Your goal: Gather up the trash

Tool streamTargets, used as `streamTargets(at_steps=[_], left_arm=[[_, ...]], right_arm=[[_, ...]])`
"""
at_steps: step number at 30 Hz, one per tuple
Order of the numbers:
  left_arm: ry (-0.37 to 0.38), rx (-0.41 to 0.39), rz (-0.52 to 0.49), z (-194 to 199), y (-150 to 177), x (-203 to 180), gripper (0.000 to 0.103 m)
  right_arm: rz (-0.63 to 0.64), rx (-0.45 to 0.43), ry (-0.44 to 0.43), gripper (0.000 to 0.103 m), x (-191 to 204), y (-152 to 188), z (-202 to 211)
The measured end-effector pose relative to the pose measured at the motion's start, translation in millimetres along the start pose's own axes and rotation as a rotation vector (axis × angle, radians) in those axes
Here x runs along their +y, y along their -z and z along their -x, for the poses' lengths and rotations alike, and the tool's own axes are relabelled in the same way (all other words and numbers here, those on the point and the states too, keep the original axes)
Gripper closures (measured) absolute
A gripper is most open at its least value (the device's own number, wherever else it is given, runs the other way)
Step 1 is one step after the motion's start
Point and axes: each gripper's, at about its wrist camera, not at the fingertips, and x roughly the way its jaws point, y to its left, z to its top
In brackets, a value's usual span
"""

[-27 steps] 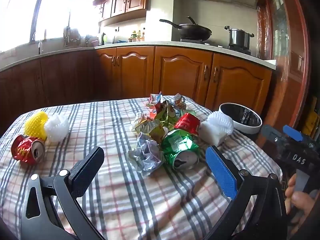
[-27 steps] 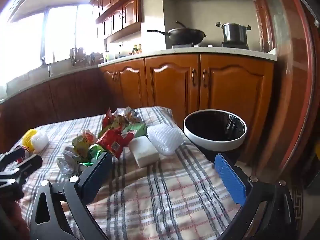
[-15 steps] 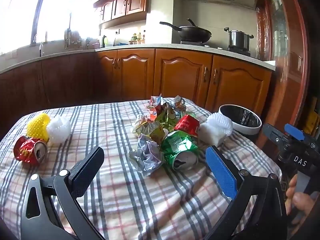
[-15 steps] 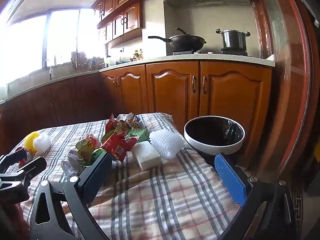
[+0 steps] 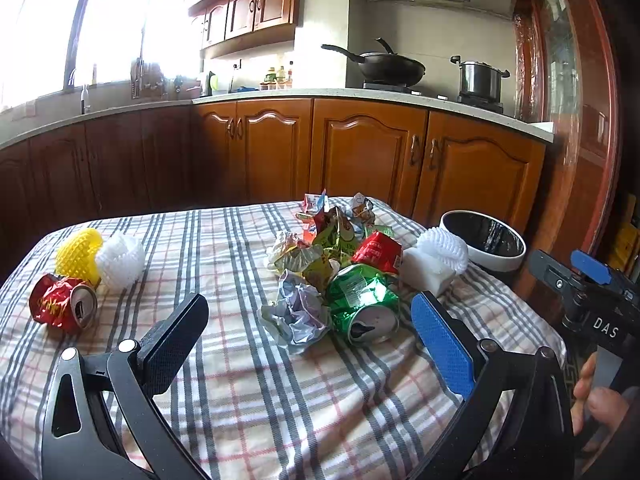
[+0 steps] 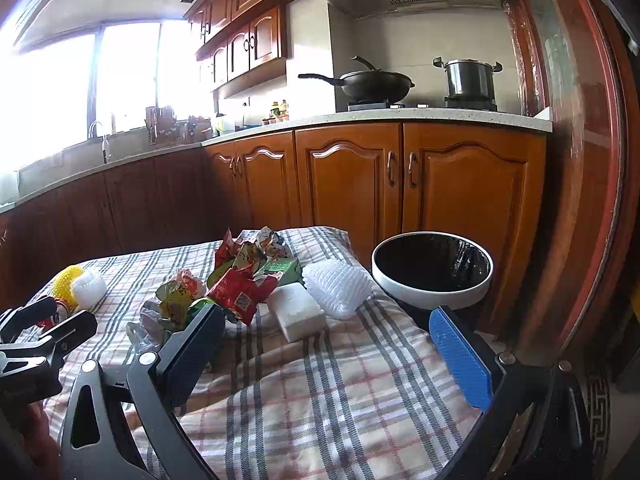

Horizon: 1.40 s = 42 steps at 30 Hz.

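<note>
A pile of trash lies on the checked tablecloth (image 5: 248,384): a crushed green can (image 5: 362,300), crumpled paper (image 5: 298,314), a red wrapper (image 5: 378,246), snack wrappers (image 5: 334,224), a white foam block (image 5: 428,268) and a white foam net (image 5: 444,246). A crushed red can (image 5: 62,306), a yellow net (image 5: 78,254) and a white net (image 5: 120,254) lie at the left. My left gripper (image 5: 310,330) is open, just short of the green can. My right gripper (image 6: 326,342) is open above the cloth, near the foam block (image 6: 296,312). A white-rimmed bin (image 6: 432,270) stands past the table's right edge.
Wooden kitchen cabinets (image 5: 360,152) run behind the table, with a wok (image 5: 384,66) and a steel pot (image 5: 478,78) on the counter. A wooden door frame (image 6: 576,160) stands at the right. The other gripper shows at the edge of each view.
Both cameras have risen and tilted up slightly, so the table sits lower in view. Both grippers stay open and the trash has not moved.
</note>
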Motion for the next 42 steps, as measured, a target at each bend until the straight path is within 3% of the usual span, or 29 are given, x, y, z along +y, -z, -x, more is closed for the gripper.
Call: streamTargets(at_steps=[42], left_arm=[[0.004, 0.036, 0.024, -21, 0, 13, 0.0]], right_arm=[[-0.015, 0.048, -0.141, 0.0, 3, 5, -18]])
